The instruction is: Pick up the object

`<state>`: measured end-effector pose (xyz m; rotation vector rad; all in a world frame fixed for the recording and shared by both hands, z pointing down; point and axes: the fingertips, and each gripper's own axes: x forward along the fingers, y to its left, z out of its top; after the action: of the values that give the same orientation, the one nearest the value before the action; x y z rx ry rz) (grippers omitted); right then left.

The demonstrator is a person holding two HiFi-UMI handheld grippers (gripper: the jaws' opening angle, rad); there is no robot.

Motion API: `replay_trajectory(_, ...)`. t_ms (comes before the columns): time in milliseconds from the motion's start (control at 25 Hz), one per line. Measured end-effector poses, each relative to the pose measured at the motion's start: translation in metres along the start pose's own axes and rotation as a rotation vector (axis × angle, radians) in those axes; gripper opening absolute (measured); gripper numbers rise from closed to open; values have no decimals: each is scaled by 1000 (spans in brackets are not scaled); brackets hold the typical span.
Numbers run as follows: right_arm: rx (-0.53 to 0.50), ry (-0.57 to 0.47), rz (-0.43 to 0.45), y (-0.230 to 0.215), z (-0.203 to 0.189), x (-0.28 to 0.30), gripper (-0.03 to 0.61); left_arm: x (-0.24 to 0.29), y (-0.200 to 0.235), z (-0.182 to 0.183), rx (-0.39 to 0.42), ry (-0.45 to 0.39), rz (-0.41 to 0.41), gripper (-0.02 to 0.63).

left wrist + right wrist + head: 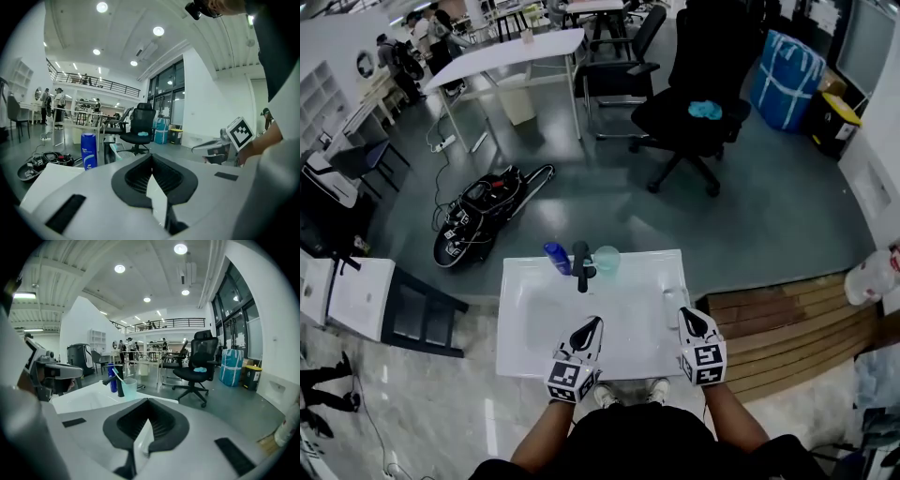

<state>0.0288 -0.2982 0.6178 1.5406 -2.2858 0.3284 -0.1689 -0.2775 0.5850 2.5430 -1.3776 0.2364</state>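
Left gripper (592,325) and right gripper (685,315) hover at near rim of washbasin (514,361). Fingers of both pressed together, nothing held. Blue bottle (557,258) and cup (607,258) stand upright at far rim, flanking faucet (581,266), straight ahead. Left gripper nearer the bottle. Which one is target: unclear.

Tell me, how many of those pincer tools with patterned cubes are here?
2: the left gripper over the near edge of the white sink, the right gripper over its near right corner. No others show.
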Motion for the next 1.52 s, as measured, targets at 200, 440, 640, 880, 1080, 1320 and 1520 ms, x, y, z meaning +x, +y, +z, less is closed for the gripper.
replay_trajectory(200, 18, 62, -24, -16, -21, 11, 18, 8, -11, -7, -6, 22, -30, 14)
replay_trajectory(440, -8, 160, -53, -29, -53, 21, 18, 14, -31, -14, -19, 45, -89, 14)
replay_trajectory(640, 39, 244, -70, -42, -85, 36, 25, 19, -20, -12, 9, 44, -84, 14)
replay_trajectory(880, 121, 345, -103, -62, -112, 50, 86, 22, -12, -7, 9, 45, -65, 14)
replay_trajectory(1080, 209, 406, -94, -67, -129, 61, 106, 22, -16, -14, 5, 60, -70, 14)
replay_trajectory(1320, 217, 446, -88, -66, -135, 67, 97, 20, -15, -11, 3, 54, -55, 14)
replay_trajectory(1520, 215, 467, -101, -67, -139, 69, 43, 19, -17, -11, 5, 53, -55, 14)
